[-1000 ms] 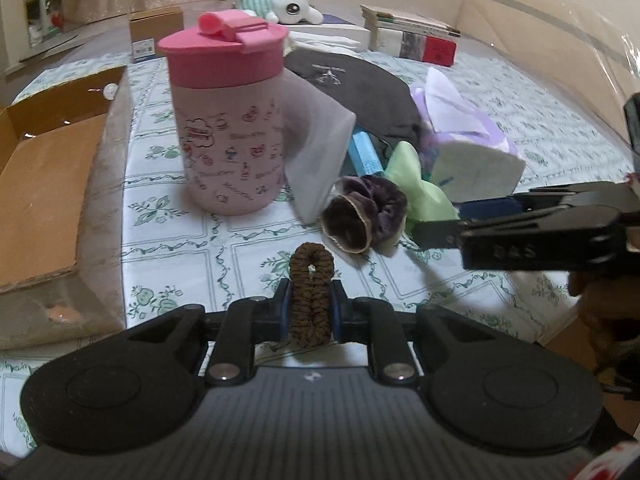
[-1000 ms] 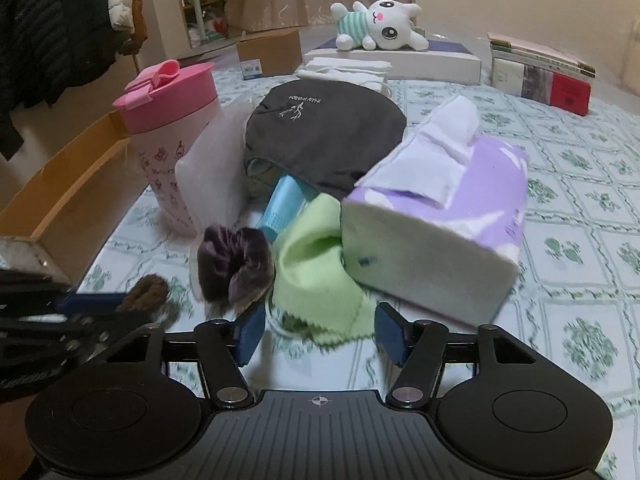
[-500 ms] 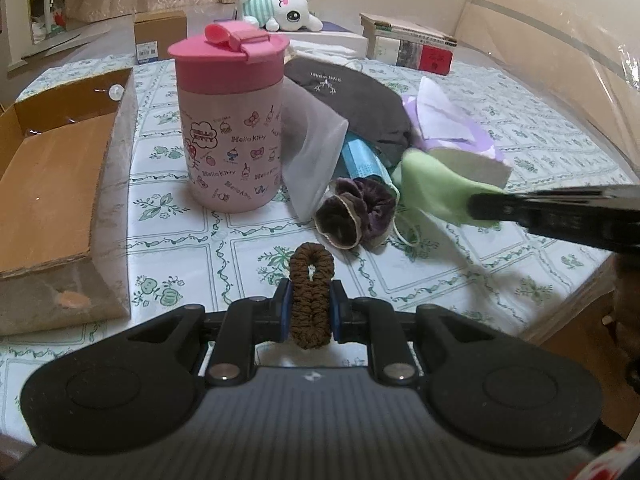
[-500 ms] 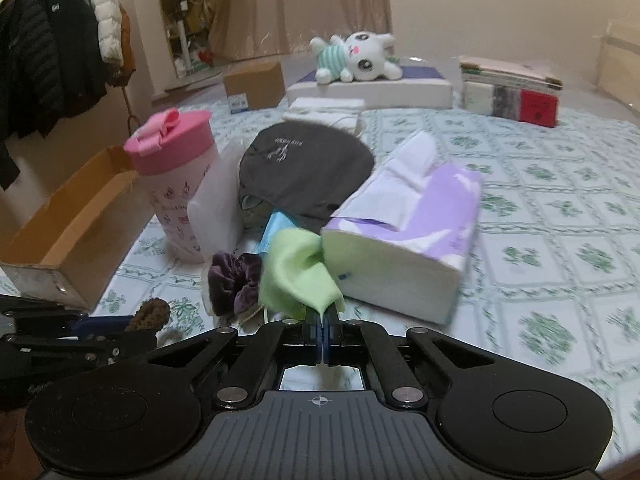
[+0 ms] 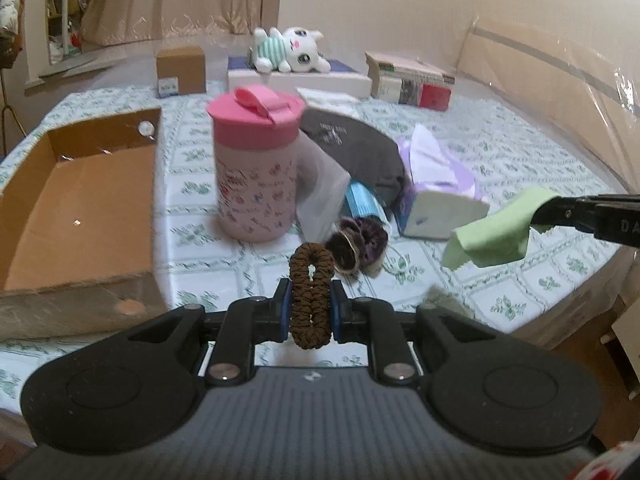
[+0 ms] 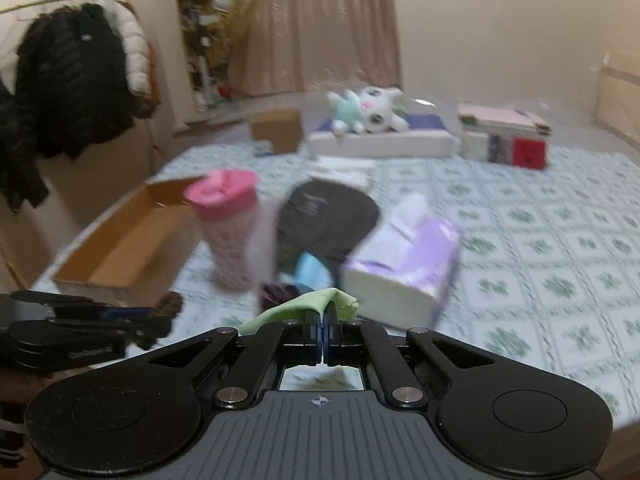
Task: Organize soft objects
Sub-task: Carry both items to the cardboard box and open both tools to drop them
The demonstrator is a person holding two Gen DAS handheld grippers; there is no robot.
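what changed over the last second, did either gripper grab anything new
The right gripper, open a second ago, shut on the green cloth and lifted it off the table. The left gripper kept its hold on the brown scrunchie; the purple scrunchie stayed put.

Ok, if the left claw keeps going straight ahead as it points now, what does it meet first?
Probably the purple scrunchie, lying just ahead and slightly right of the left claw, which is shut on the brown scrunchie. Depth is uncertain; the pink tumbler stands farther left.

Left claw [image 5: 311,307] clamped on brown hair tie [image 5: 311,300], right claw [image 6: 323,334] pinched shut on green cloth [image 6: 304,307], both raised
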